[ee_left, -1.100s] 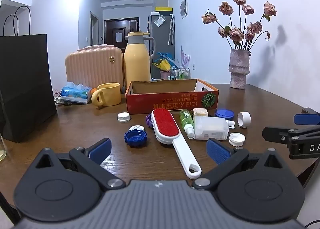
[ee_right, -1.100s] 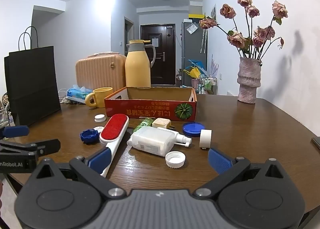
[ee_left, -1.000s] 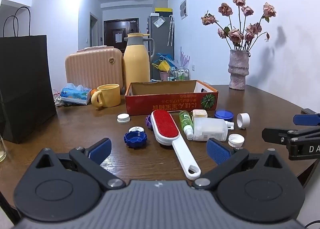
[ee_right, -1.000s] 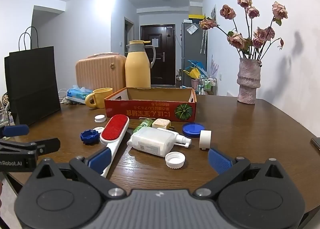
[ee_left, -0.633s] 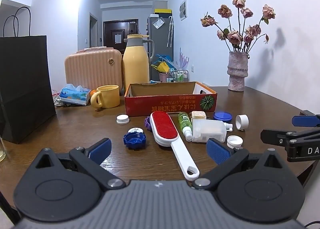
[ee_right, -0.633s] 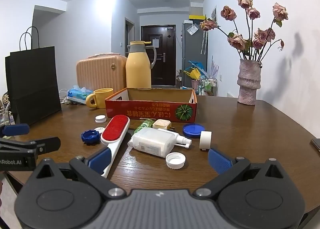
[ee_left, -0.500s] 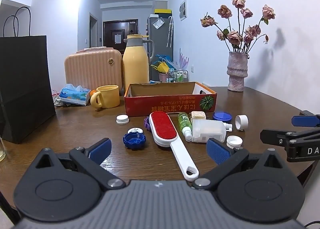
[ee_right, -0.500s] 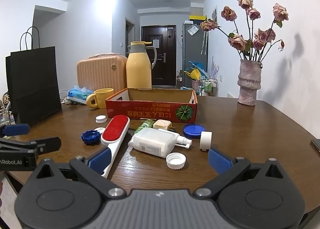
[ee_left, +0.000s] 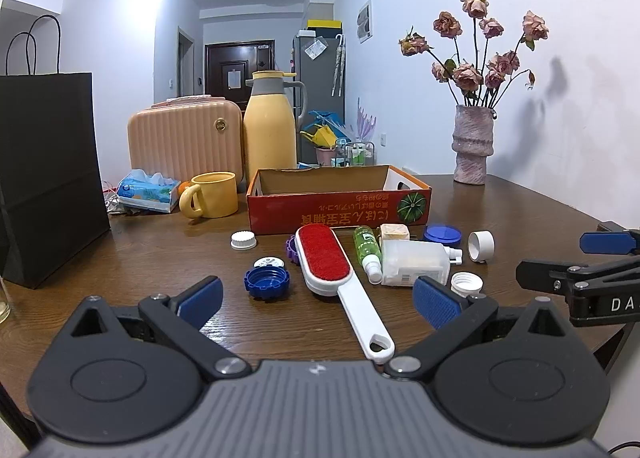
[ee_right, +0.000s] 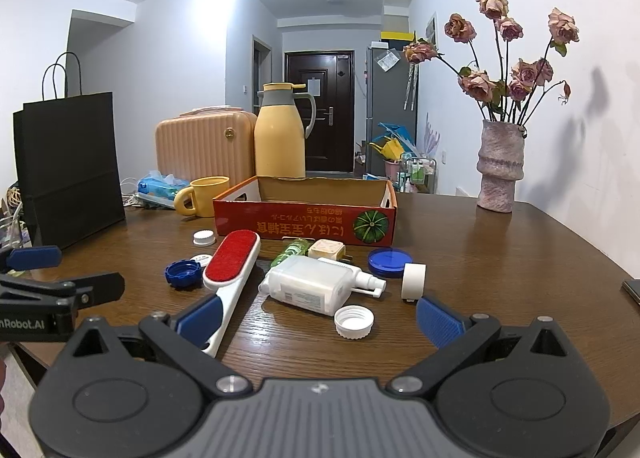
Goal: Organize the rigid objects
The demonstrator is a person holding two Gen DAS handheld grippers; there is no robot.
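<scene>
A red cardboard box (ee_left: 338, 208) (ee_right: 304, 220) stands open on the brown table. In front of it lie a red-and-white lint brush (ee_left: 332, 266) (ee_right: 230, 264), a white plastic bottle (ee_left: 414, 262) (ee_right: 316, 284), a small green bottle (ee_left: 366, 248), a cream cube (ee_right: 326, 249), a blue ridged cap (ee_left: 267, 282) (ee_right: 183, 273), a blue lid (ee_right: 390, 258) and white caps (ee_right: 354, 321) (ee_left: 243, 240). My left gripper (ee_left: 316, 300) is open and empty, just short of the brush handle. My right gripper (ee_right: 318, 316) is open and empty near the white bottle.
A black paper bag (ee_left: 48, 174) stands at the left. Behind the box are a yellow mug (ee_left: 212, 194), a yellow thermos (ee_left: 270, 130), a peach case (ee_left: 184, 138) and a tissue pack (ee_left: 146, 190). A vase of dried roses (ee_left: 470, 150) stands at the back right.
Both grippers have drifted slightly back and lower, so the table objects sit a little higher in each view. Nothing on the table has moved.
</scene>
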